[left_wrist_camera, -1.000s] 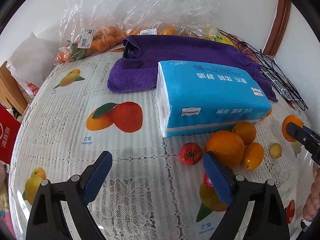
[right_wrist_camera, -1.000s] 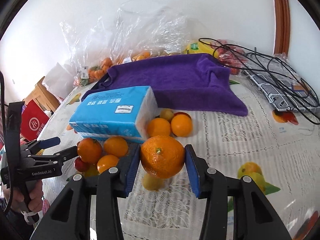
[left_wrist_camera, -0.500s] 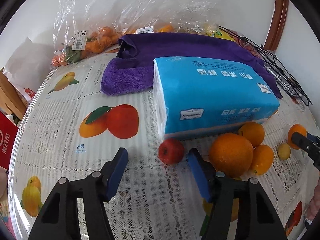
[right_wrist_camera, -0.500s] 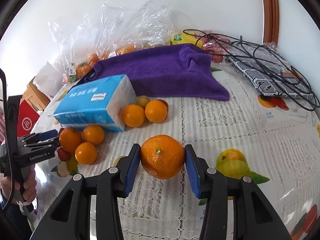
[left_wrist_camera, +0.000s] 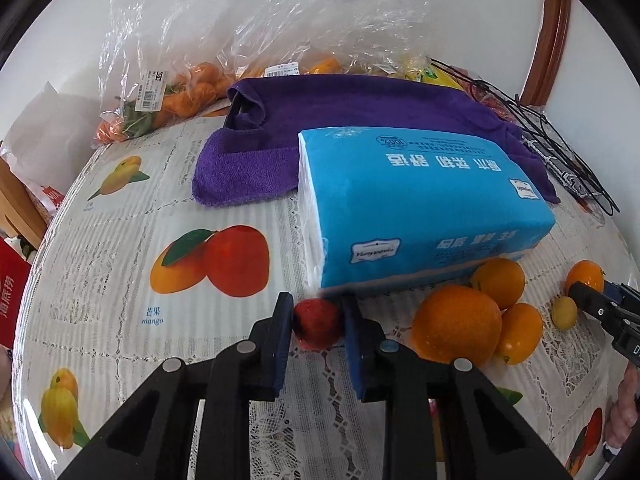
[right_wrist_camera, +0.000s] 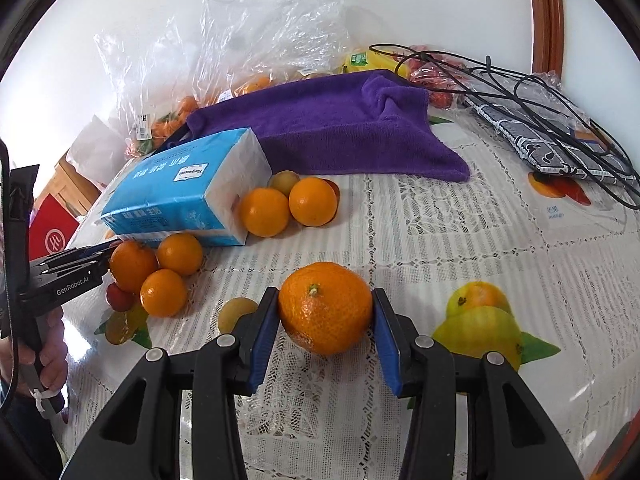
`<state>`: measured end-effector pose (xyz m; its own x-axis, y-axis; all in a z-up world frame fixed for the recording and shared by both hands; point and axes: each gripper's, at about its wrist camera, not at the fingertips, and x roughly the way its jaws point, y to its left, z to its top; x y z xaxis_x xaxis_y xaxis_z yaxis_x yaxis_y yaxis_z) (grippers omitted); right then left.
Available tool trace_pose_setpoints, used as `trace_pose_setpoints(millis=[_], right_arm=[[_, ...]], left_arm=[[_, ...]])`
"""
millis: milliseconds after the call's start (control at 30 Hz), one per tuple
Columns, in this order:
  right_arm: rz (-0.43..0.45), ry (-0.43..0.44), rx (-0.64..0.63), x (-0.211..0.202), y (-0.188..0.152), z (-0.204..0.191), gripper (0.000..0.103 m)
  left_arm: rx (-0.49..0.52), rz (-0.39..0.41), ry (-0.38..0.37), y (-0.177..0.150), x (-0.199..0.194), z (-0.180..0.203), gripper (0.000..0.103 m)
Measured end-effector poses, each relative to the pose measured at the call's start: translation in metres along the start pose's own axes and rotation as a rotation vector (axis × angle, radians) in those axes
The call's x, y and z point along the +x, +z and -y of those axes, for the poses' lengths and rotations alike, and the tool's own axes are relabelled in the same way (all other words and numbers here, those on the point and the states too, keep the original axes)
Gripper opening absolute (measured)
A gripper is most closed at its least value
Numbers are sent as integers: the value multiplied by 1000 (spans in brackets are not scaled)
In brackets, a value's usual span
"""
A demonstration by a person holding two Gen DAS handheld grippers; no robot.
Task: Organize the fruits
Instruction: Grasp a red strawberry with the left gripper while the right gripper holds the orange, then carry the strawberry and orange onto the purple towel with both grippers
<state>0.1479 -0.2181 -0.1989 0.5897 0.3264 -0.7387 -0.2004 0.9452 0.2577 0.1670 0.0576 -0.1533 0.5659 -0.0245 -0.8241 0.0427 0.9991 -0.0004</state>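
Left gripper [left_wrist_camera: 317, 322] just closed on small red fruit [left_wrist_camera: 318, 323] low on surface [left_wrist_camera: 120, 248], tissue pack [left_wrist_camera: 416, 208] right ahead — lifting may snag it or squeeze fruit out; right gripper [right_wrist_camera: 325, 316] clamps mandarin [right_wrist_camera: 325, 306], could roll once released.

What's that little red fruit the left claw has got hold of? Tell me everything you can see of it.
The little red fruit is small, round and smooth, glossy red with a paler, yellowish patch low down; what kind it is I cannot tell. It sits on the lace-patterned tablecloth, just in front of the blue tissue pack. The left claw has just closed on it, one blue pad against each side. A big orange lies to its right, apart from it.
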Motion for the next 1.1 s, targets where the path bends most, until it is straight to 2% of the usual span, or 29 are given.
trace_pose_setpoints(millis=[200, 533, 800, 1100], right_arm=[[6, -8, 9, -2, -2, -1, 45], [33, -14, 10, -23, -3, -9, 45], [62, -8, -20, -43, 4, -29, 44], [96, -7, -41, -58, 35, -50, 44]], left_arm=[[-45, -2, -43, -4, -7, -11, 23], [-43, 23, -39, -15, -30, -9, 23], [-44, 56, -74, -17, -56, -2, 23], [-6, 91, -90, 7, -80, 10, 23]])
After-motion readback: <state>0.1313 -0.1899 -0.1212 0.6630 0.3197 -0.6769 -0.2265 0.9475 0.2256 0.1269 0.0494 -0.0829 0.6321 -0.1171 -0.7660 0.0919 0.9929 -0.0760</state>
